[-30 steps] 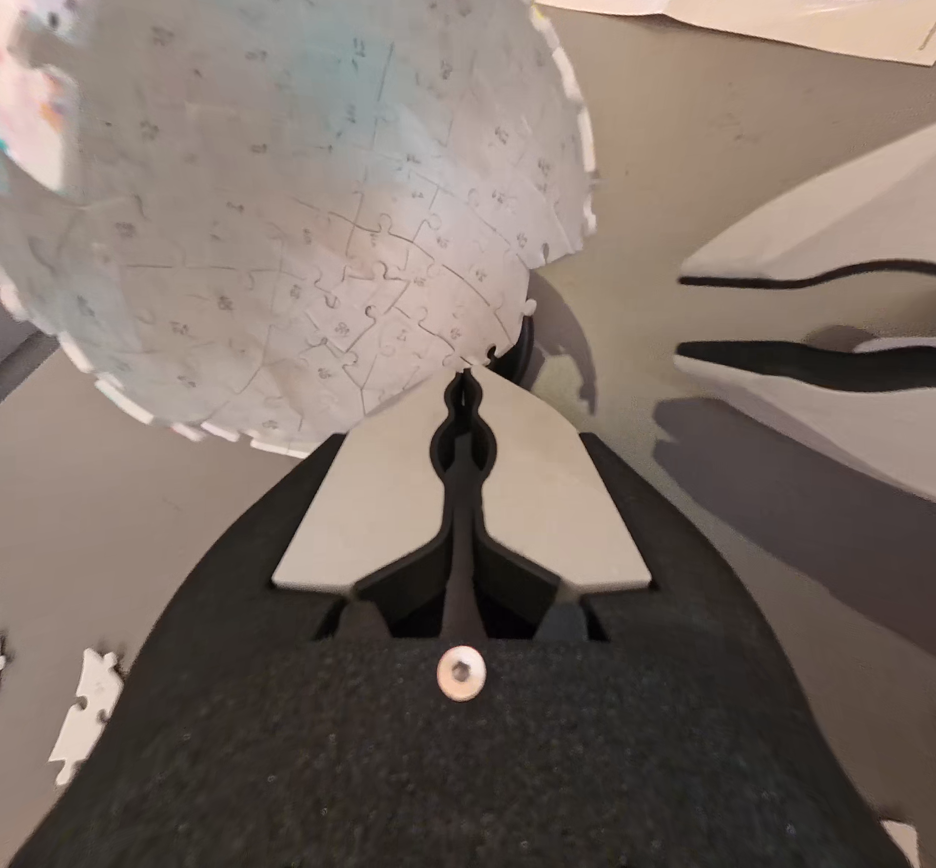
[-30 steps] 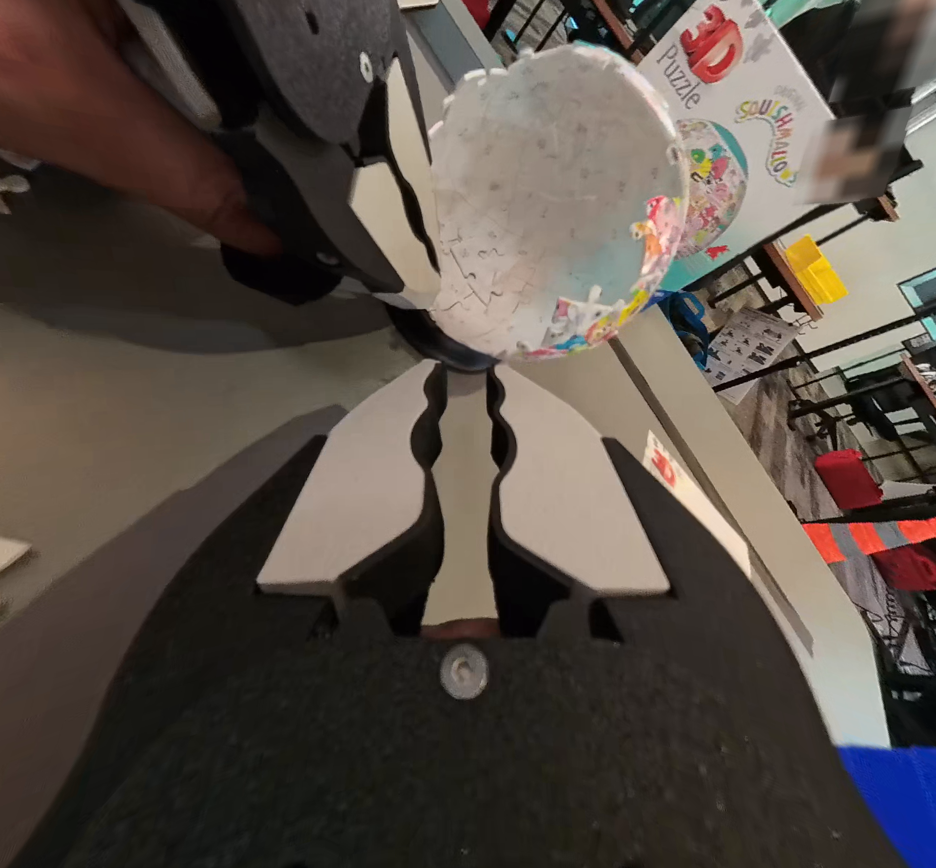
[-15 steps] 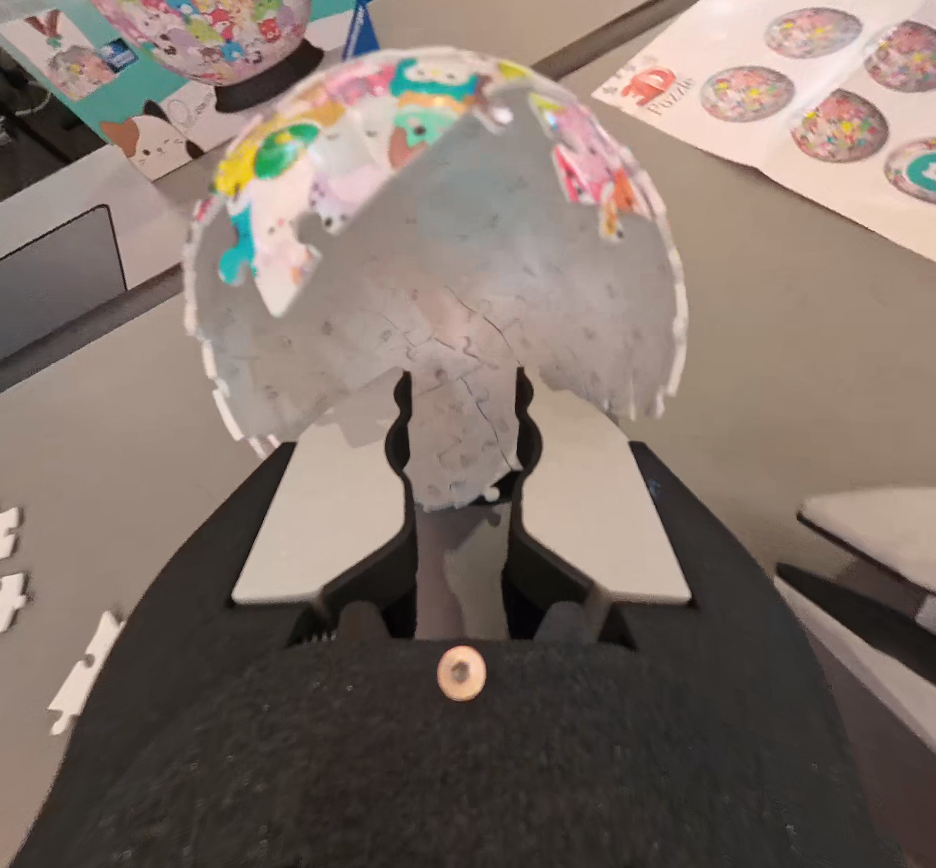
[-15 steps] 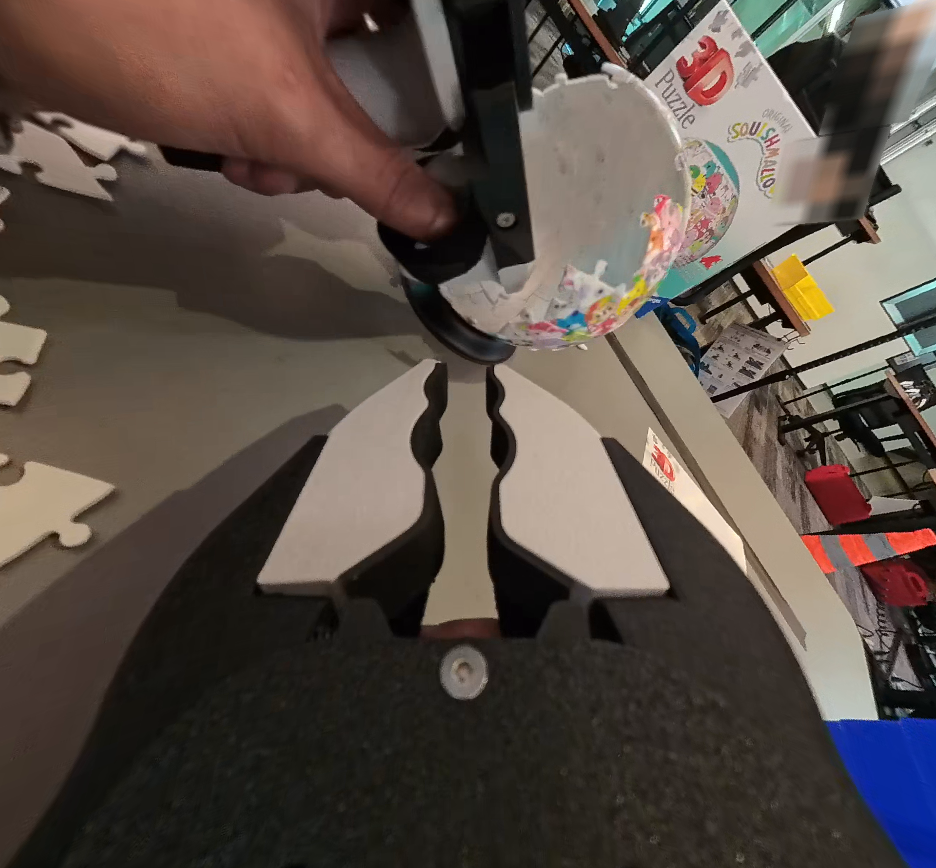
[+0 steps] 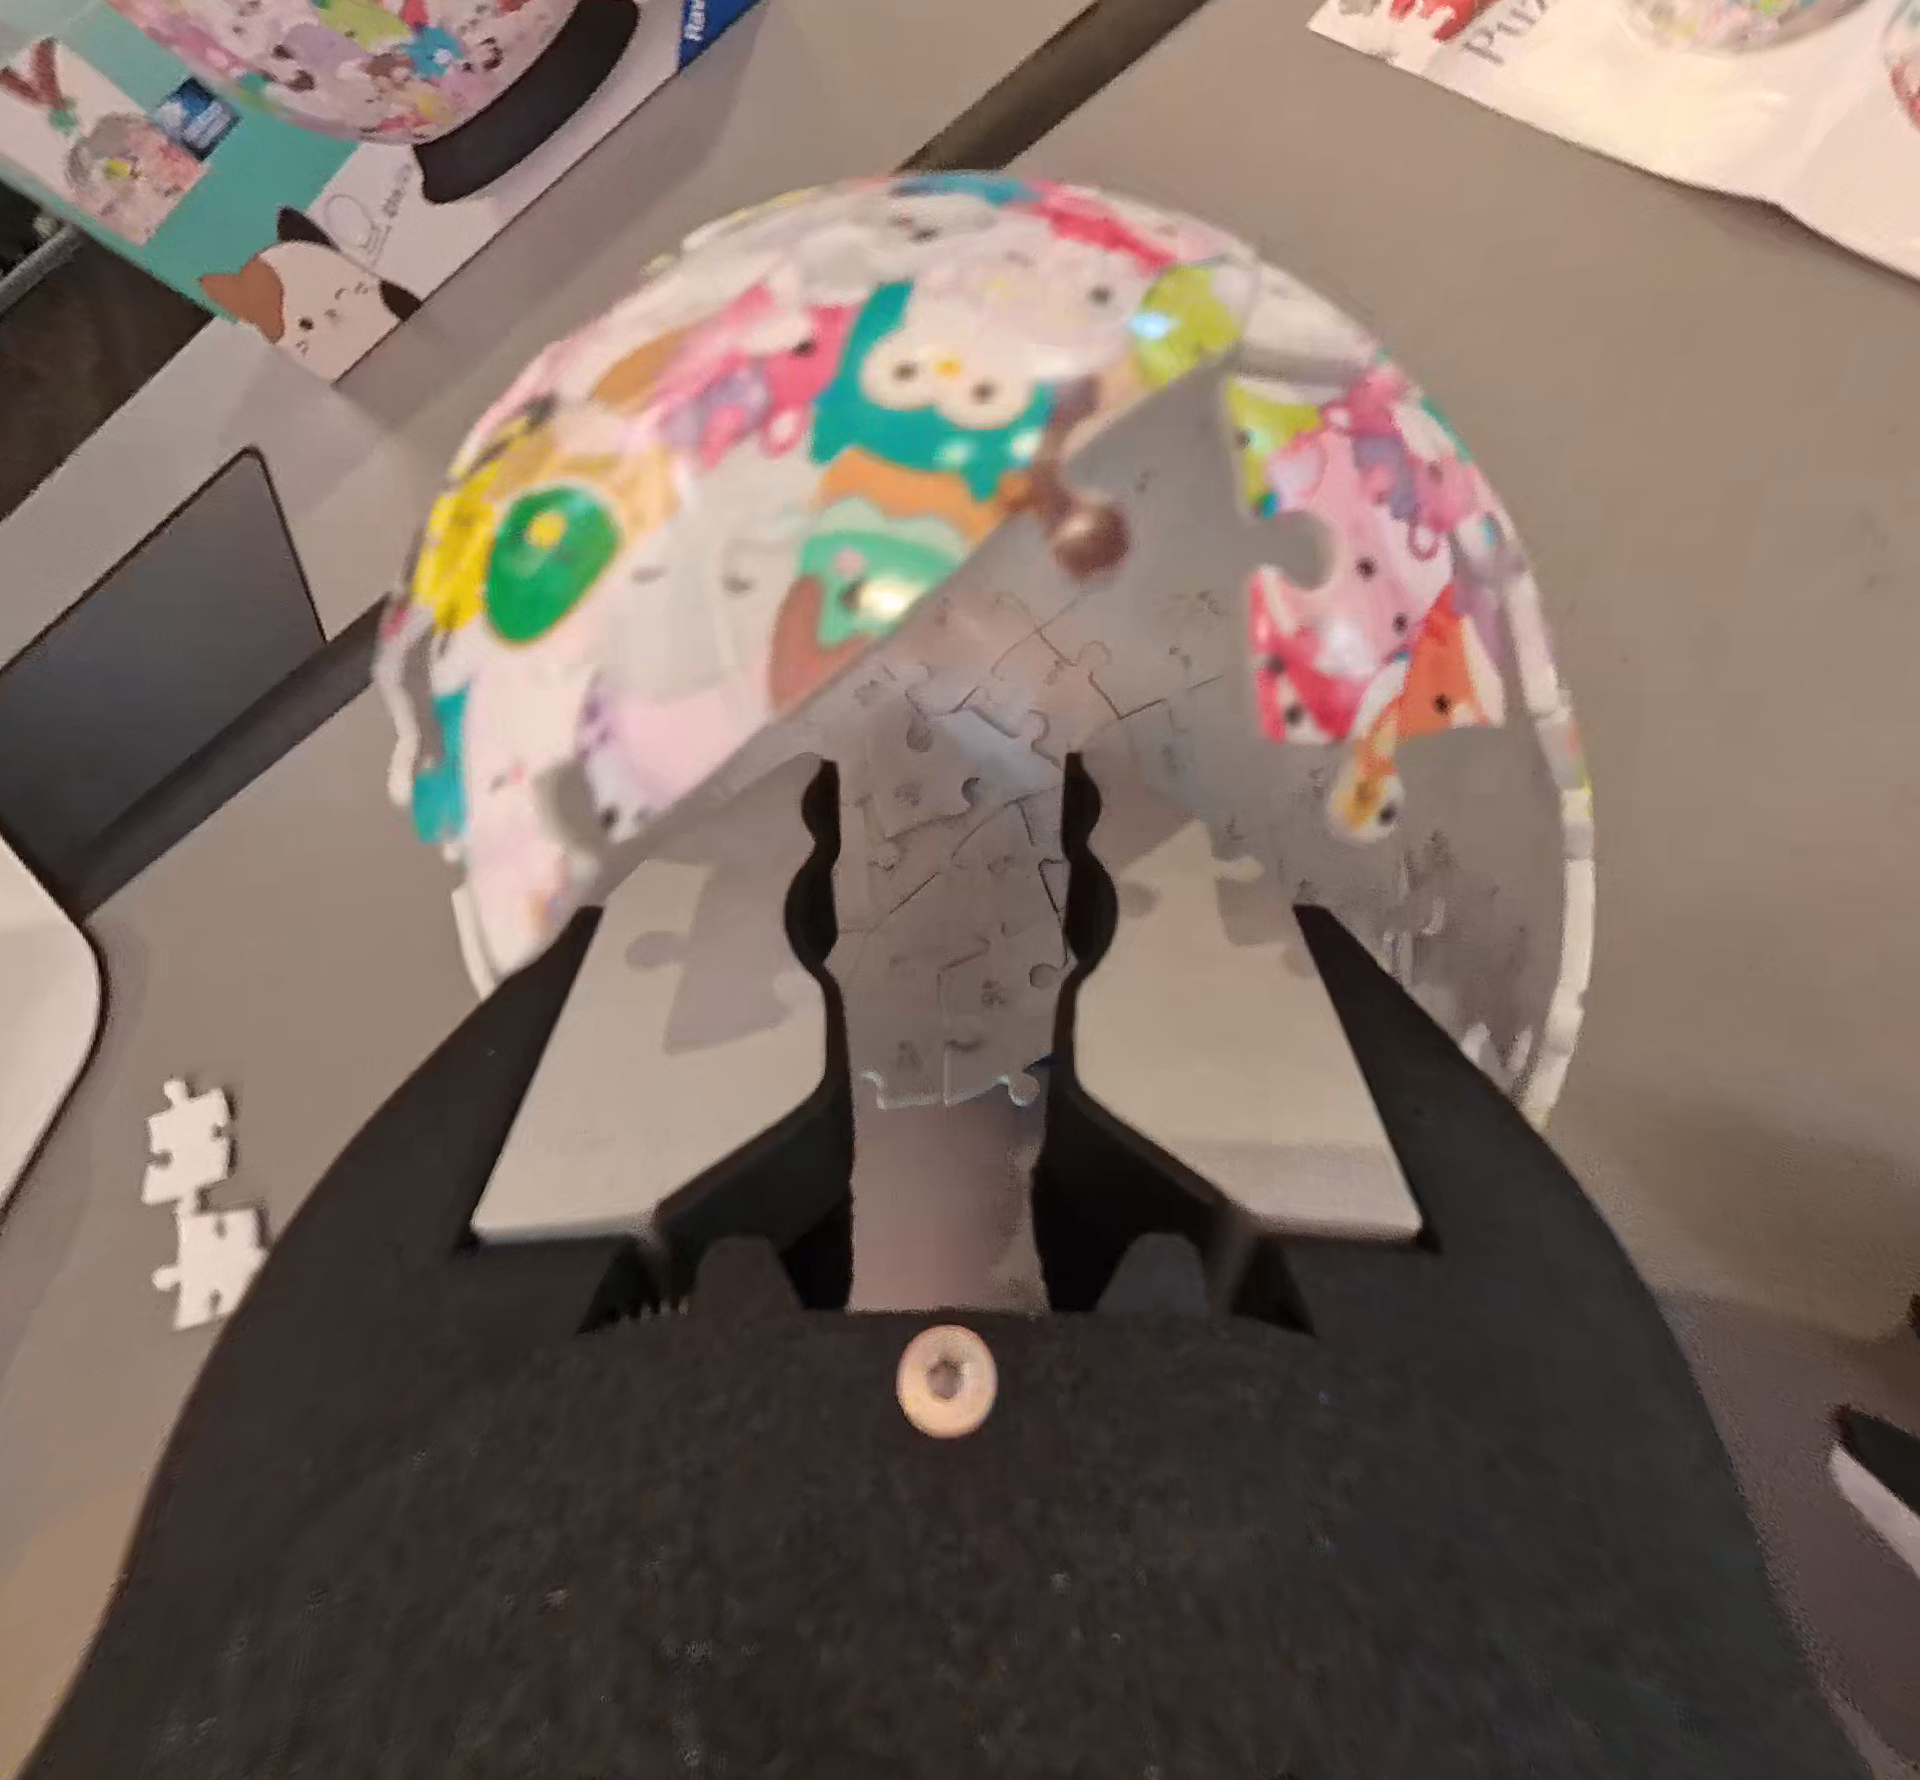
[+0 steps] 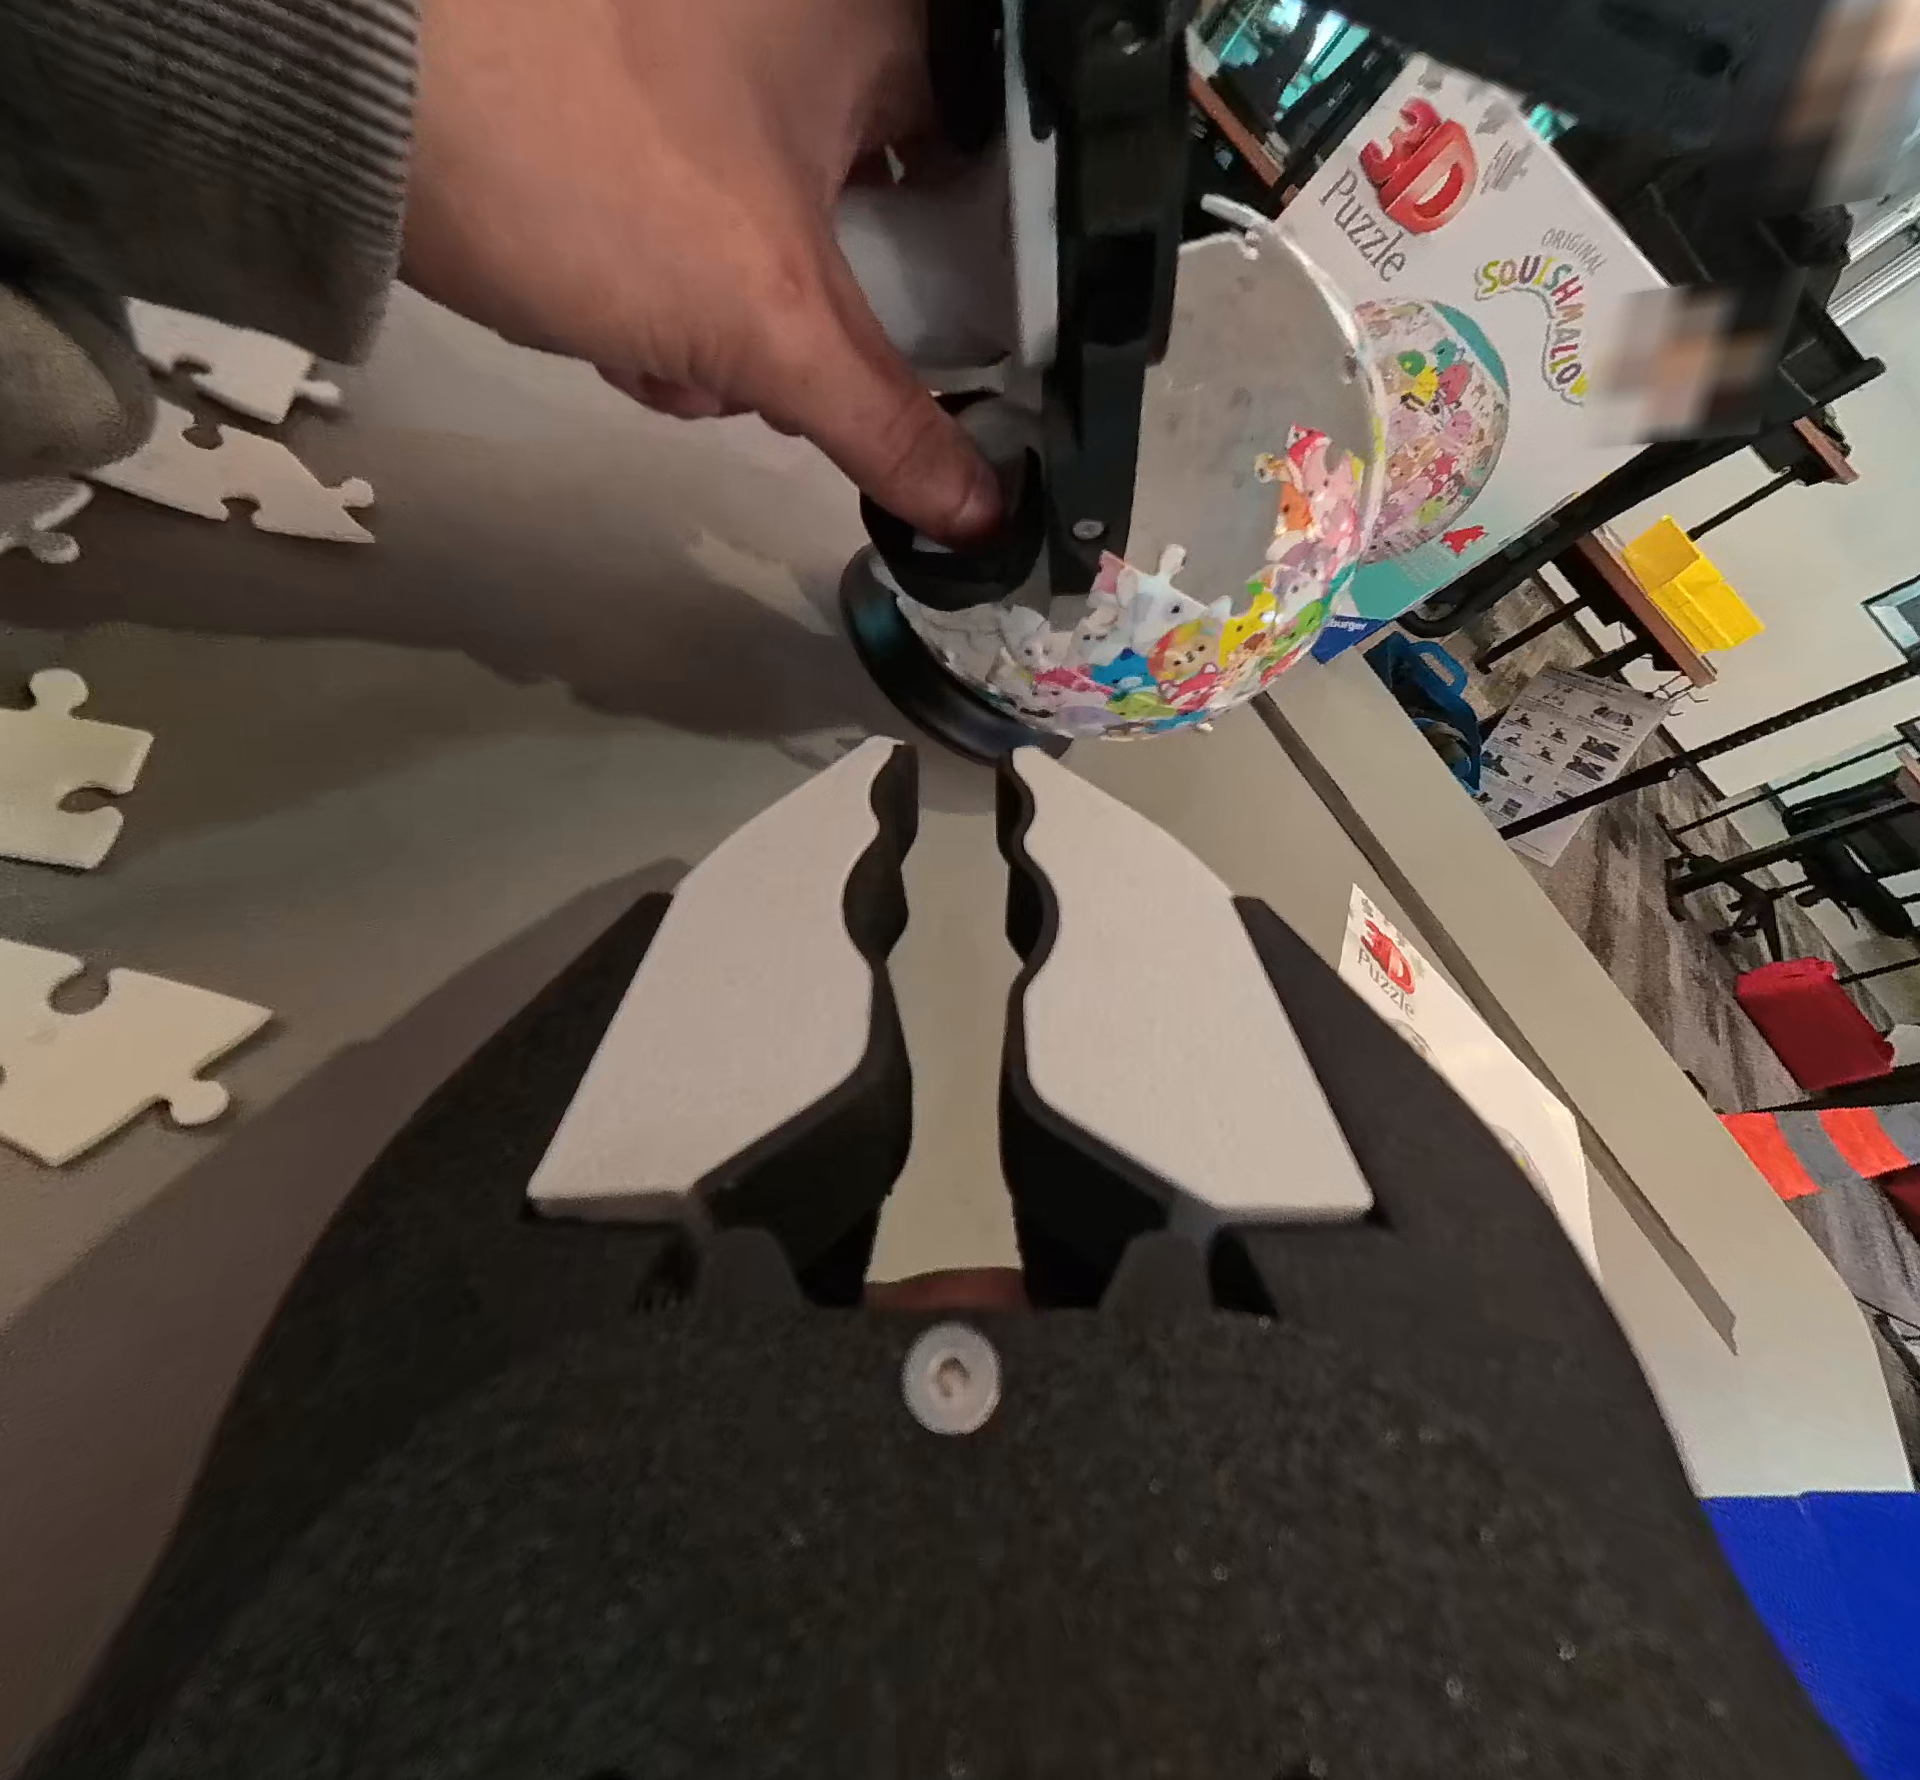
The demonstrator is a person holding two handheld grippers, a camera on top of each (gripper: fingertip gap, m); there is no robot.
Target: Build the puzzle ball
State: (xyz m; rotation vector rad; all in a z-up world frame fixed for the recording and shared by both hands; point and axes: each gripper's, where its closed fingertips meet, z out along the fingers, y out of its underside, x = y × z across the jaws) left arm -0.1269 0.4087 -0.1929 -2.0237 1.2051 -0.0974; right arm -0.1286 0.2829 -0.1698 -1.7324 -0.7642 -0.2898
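Left wrist view, half-built colourful puzzle ball (image 5: 987, 504)

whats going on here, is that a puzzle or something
Yes, a person is building a 3D puzzle ball with a handheld gripper in each hand. The ball is a partly finished shell on a dark stand, open on one side. The left gripper is open, its fingers reaching into the opening. The right gripper waits open and empty, just short of the stand. Loose puzzle pieces lie on the grey table, with the puzzle box behind.
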